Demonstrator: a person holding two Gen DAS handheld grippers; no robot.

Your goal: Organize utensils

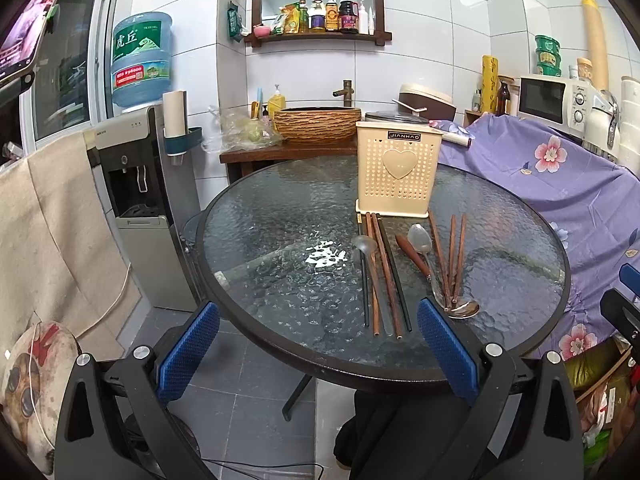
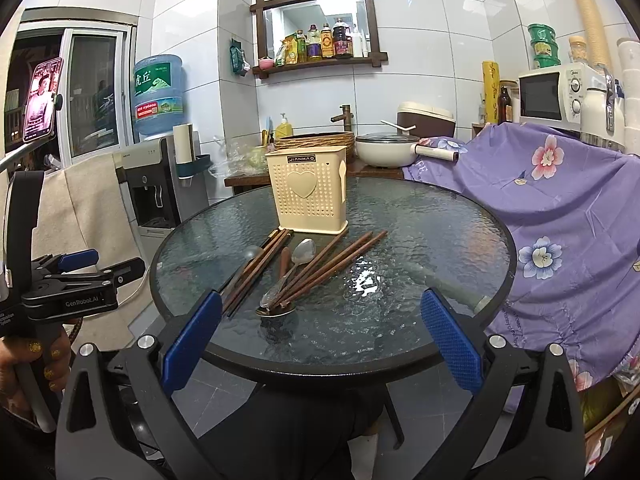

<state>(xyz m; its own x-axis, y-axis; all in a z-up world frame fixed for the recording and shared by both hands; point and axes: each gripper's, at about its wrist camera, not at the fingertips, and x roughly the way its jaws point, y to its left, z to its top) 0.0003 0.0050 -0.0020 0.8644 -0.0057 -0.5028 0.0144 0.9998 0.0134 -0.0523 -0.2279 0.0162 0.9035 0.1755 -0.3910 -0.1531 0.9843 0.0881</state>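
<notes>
A cream perforated utensil holder [image 1: 398, 170] [image 2: 310, 196] stands upright on the round glass table [image 1: 280, 240] [image 2: 420, 240]. In front of it lie several brown and black chopsticks [image 1: 386, 276] [image 2: 256, 268], a second group of brown chopsticks [image 1: 450, 262] [image 2: 332, 266], a wooden-handled spoon [image 1: 416, 258] [image 2: 284, 260] and metal spoons [image 1: 420, 240] [image 2: 302, 252]. My left gripper [image 1: 318, 352] is open and empty at the table's near edge. My right gripper [image 2: 320, 340] is open and empty, also at the near edge. The left gripper also shows in the right wrist view [image 2: 80, 276].
A water dispenser [image 1: 136, 184] and a beige cloth [image 1: 52, 240] stand left of the table. A purple flowered cloth [image 1: 560, 184] [image 2: 560, 220] covers furniture on the right. A wooden counter with a basin [image 1: 318, 124] and a pot [image 2: 384, 148] is behind the table.
</notes>
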